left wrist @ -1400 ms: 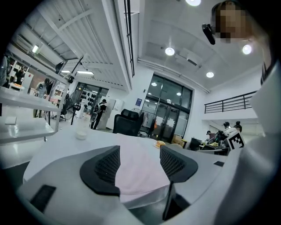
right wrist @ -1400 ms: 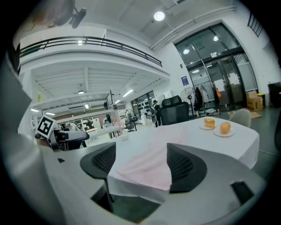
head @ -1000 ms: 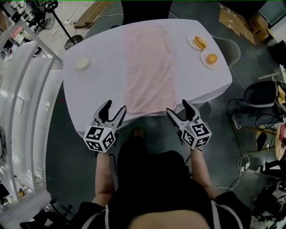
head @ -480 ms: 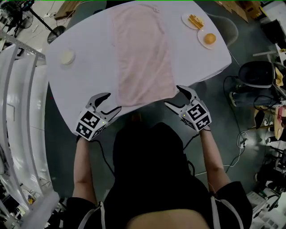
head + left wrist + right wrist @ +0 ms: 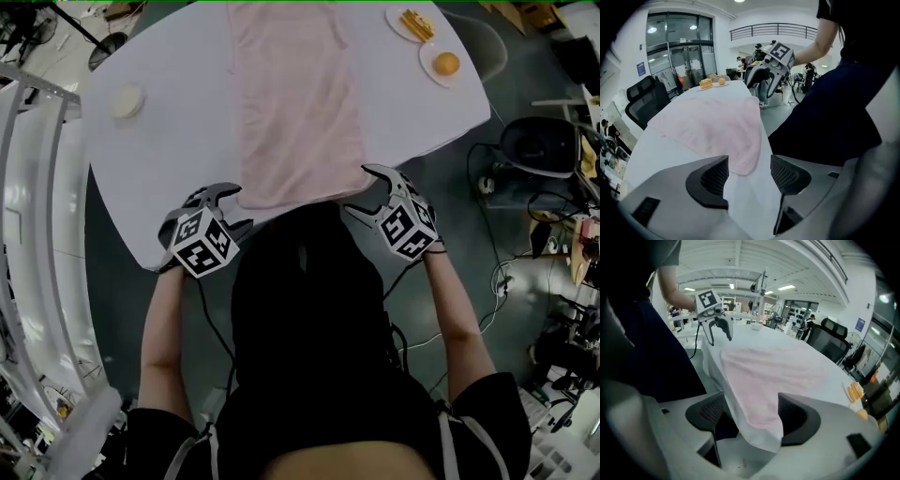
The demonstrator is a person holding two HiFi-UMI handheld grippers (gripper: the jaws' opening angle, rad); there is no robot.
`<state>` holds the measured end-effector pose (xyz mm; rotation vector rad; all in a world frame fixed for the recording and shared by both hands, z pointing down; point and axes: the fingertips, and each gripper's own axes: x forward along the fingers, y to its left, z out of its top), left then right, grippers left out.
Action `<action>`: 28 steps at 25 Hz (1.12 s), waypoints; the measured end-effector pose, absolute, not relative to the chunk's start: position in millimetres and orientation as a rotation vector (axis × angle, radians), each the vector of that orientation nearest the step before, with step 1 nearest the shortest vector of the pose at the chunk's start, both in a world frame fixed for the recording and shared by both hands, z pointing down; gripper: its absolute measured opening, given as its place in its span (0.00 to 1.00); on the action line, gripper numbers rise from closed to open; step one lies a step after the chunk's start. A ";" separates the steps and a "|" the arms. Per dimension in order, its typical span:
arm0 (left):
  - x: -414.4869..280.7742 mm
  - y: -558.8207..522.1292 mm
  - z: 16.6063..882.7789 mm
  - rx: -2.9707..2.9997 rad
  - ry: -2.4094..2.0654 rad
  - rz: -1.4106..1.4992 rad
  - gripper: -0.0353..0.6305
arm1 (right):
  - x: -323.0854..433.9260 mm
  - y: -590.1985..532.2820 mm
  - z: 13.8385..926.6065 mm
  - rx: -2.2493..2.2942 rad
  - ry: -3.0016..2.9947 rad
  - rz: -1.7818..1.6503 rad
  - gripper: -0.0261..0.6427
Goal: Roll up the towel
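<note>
A pale pink towel (image 5: 295,103) lies flat and lengthwise down the middle of the white table (image 5: 169,178). My left gripper (image 5: 232,208) sits at the towel's near left corner, and my right gripper (image 5: 360,192) at its near right corner, both at the table's front edge. In the left gripper view the left gripper (image 5: 749,173) is open, with the towel (image 5: 717,131) corner just ahead of the gap. The right gripper (image 5: 752,416) is open too; the towel (image 5: 773,376) corner and the table's edge lie between its jaws. Neither holds anything.
Two plates stand at the far right, one with yellow food (image 5: 415,21) and one with an orange item (image 5: 444,66). A small round dish (image 5: 126,99) sits at the left. A black chair (image 5: 539,145) stands right of the table, white racks (image 5: 28,234) to the left.
Both grippers have moved forward and inward to the towel's near corners. The head camera has moved over the table, so the towel shows closer.
</note>
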<state>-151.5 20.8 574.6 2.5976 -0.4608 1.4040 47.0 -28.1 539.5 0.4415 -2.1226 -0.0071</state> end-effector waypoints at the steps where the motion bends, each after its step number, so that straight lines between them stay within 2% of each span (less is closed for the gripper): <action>1: -152.2 20.5 577.4 2.595 -0.455 1.437 0.48 | 49.4 -28.1 542.1 0.424 -2.106 -0.037 0.60; 3: -152.0 17.7 580.5 2.603 -0.460 1.487 0.39 | 56.8 -26.2 549.1 0.389 -2.067 -0.082 0.60; 4: -152.0 15.8 582.1 2.609 -0.465 1.512 0.33 | 60.6 -25.4 553.0 0.372 -2.049 -0.100 0.57; 6: -153.8 14.8 587.0 2.606 -0.459 1.568 0.28 | 65.6 -23.3 561.4 0.341 -2.012 -0.127 0.55; 10: -154.5 19.2 594.4 2.583 -0.426 1.640 0.28 | 74.1 -16.9 575.6 0.306 -1.941 -0.174 0.52; 12: -153.8 17.0 595.9 2.582 -0.417 1.668 0.28 | 78.1 -21.3 577.6 0.323 -1.922 -0.214 0.35; 17: -149.6 15.3 606.3 2.581 -0.372 1.753 0.28 | 83.7 -25.3 591.3 0.279 -1.857 -0.303 0.35; 19: -148.1 16.8 609.6 2.581 -0.357 1.768 0.25 | 86.0 -24.9 596.6 0.262 -1.827 -0.333 0.34; 21: -147.5 18.0 610.2 2.574 -0.343 1.749 0.23 | 87.4 -26.9 598.1 0.261 -1.799 -0.368 0.21; 24: -148.0 18.5 611.1 2.562 -0.333 1.700 0.20 | 85.7 -29.4 599.7 0.253 -1.784 -0.395 0.20; 26: -149.2 18.2 611.7 2.560 -0.332 1.691 0.19 | 83.5 -29.0 600.2 0.249 -1.787 -0.402 0.13; 28: -149.7 17.0 610.3 2.562 -0.333 1.694 0.14 | 82.8 -28.0 599.2 0.245 -1.790 -0.402 0.12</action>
